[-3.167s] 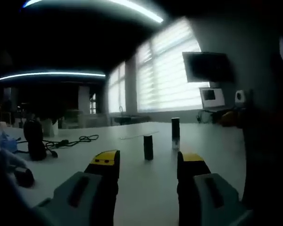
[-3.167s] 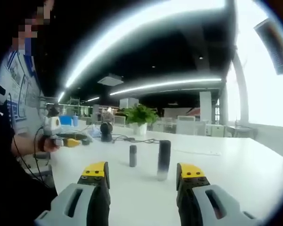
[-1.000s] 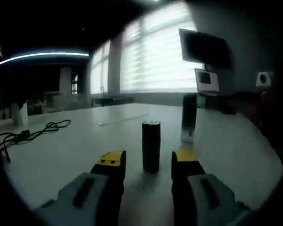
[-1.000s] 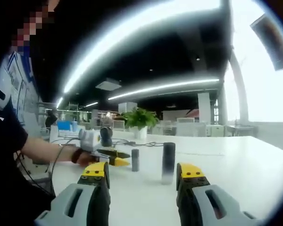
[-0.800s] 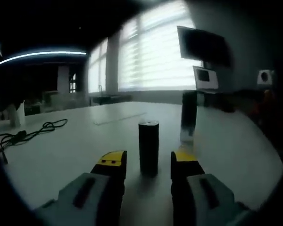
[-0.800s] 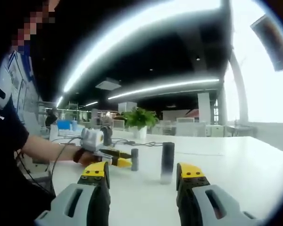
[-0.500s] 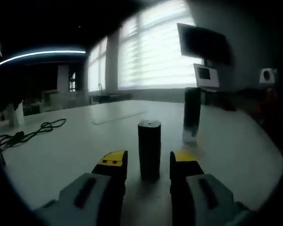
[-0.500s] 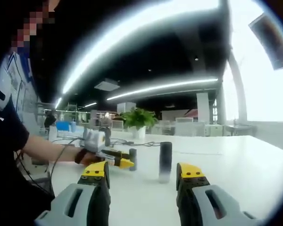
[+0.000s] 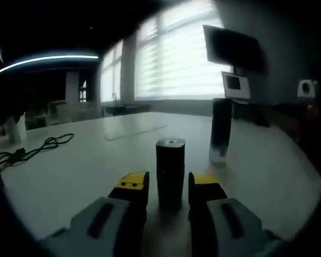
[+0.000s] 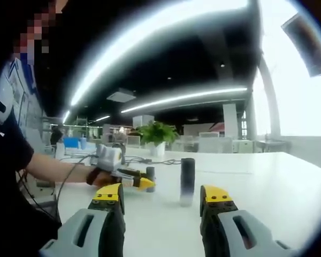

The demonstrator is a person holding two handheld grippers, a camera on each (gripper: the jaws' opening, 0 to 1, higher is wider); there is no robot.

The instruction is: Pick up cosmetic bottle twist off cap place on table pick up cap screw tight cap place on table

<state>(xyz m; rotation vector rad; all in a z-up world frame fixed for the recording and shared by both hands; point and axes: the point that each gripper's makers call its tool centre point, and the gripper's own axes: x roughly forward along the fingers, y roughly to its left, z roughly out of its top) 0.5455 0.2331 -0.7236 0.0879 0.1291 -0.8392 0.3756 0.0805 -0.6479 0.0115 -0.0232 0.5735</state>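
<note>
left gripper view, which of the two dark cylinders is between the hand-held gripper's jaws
The shorter dark cylinder, standing upright on the white table between the left hand-held gripper jaws. The taller bottle, with a pale base, stands farther back to its right.

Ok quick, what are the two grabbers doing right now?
Left gripper: fingers closing around the short dark bottle; contact cannot be told.
Right gripper: open, empty.

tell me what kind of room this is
Probably an open-plan office: a long white table, a wall screen beside blinded windows, and a potted plant with more desks behind.
</note>
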